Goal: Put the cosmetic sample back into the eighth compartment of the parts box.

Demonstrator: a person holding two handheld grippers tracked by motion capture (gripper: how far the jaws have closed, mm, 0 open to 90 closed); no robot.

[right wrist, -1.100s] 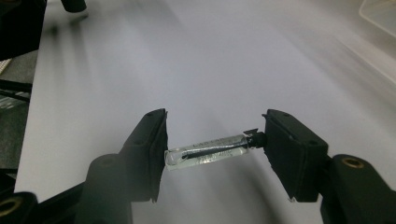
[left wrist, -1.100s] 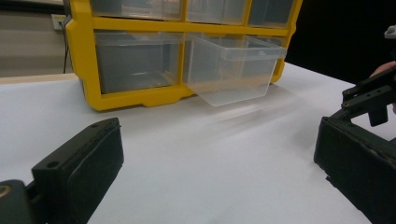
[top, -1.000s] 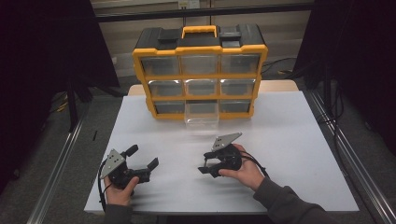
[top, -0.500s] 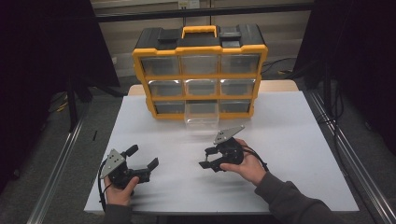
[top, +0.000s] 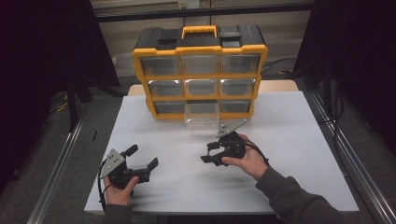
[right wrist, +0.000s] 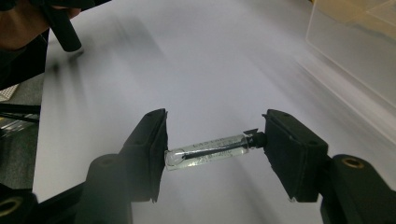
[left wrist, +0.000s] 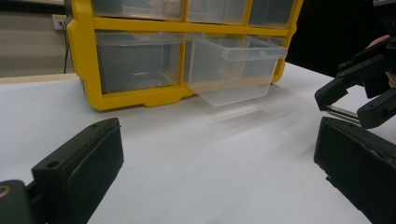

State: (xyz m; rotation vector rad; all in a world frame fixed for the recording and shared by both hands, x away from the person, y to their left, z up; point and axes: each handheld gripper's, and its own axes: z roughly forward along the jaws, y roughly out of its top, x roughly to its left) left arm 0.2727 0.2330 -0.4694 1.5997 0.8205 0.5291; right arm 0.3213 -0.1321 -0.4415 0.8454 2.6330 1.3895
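Glass vial [right wrist: 210, 150] is sitting lengthwise between the pads of your right gripper [right wrist: 212, 151], pinched end to end, in front of the yellow organizer [top: 201, 70] and just off its pulled-out clear drawer [top: 201, 112]; holding it by its ends is probably keeping it level for dropping into that drawer. Your left gripper [top: 140, 161] is resting on the white table [top: 289, 121] well in front of the organizer, jaws spread wide and holding nothing, seemingly waiting out of the way
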